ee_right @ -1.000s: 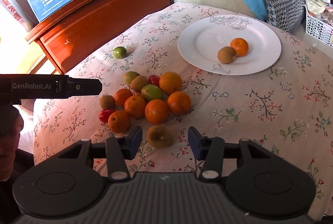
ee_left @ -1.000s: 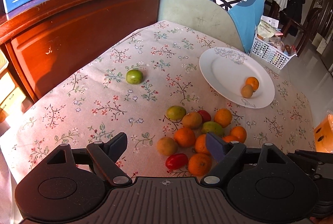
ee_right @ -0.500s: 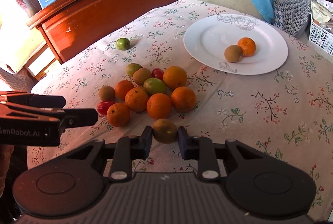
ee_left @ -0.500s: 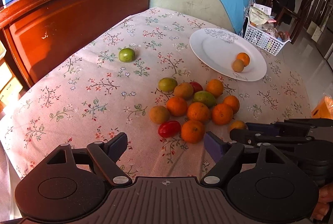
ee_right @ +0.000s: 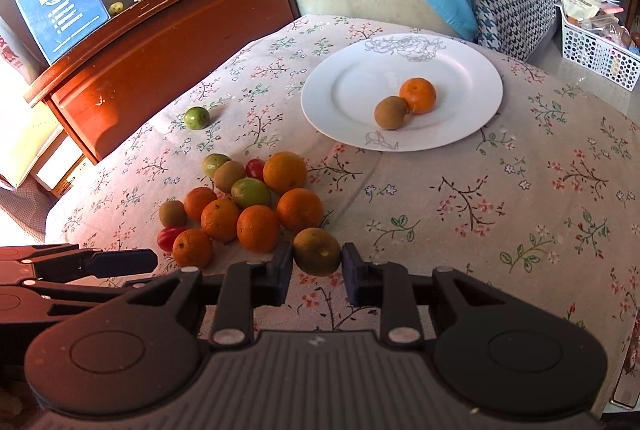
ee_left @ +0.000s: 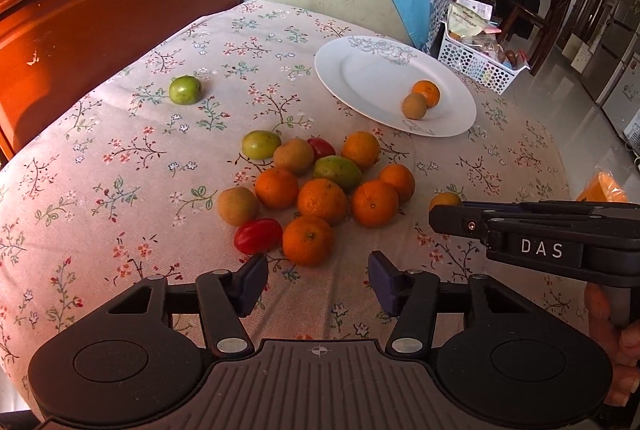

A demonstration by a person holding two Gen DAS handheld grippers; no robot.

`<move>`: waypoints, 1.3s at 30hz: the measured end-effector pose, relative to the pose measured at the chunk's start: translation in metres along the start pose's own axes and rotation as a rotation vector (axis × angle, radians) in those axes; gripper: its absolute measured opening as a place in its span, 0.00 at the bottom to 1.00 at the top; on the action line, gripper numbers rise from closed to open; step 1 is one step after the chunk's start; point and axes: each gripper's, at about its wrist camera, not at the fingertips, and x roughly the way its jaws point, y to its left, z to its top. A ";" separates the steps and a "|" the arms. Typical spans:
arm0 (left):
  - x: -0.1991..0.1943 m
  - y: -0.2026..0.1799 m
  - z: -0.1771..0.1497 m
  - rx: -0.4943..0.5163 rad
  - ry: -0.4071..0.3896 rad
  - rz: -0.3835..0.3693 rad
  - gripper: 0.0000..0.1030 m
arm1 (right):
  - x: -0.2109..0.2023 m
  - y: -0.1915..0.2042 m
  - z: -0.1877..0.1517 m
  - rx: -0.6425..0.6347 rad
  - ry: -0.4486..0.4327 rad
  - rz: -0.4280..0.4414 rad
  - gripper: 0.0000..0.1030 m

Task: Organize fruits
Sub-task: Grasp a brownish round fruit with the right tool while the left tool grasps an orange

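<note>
- Right wrist view: my right claw [ee_right: 317, 268] is clamped on a brownish-green fruit [ee_right: 317, 251], pads pressing both its sides, at the near edge of the fruit pile [ee_right: 248, 202] on the floral counter [ee_right: 500, 214].
- My left claw [ee_left: 317, 280] has just been closing; it stands partly open with nothing between its pads, just short of the pile's nearest orange [ee_left: 307, 240].
- Beyond the pile, a white plate [ee_right: 360, 70] holds one kiwi [ee_right: 391, 113] touching one orange [ee_right: 417, 95].
- A lone green fruit [ee_right: 196, 117] lies apart, left of the plate.
</note>
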 end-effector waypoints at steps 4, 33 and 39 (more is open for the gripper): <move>0.007 -0.004 0.001 0.010 0.000 0.005 0.44 | 0.000 -0.004 0.000 0.023 0.003 0.003 0.25; 0.004 -0.015 0.007 0.017 -0.072 0.050 0.27 | 0.000 -0.003 -0.001 0.019 0.004 0.021 0.25; 0.000 -0.017 0.012 -0.003 -0.085 0.043 0.27 | -0.004 -0.002 0.002 0.020 -0.010 0.030 0.25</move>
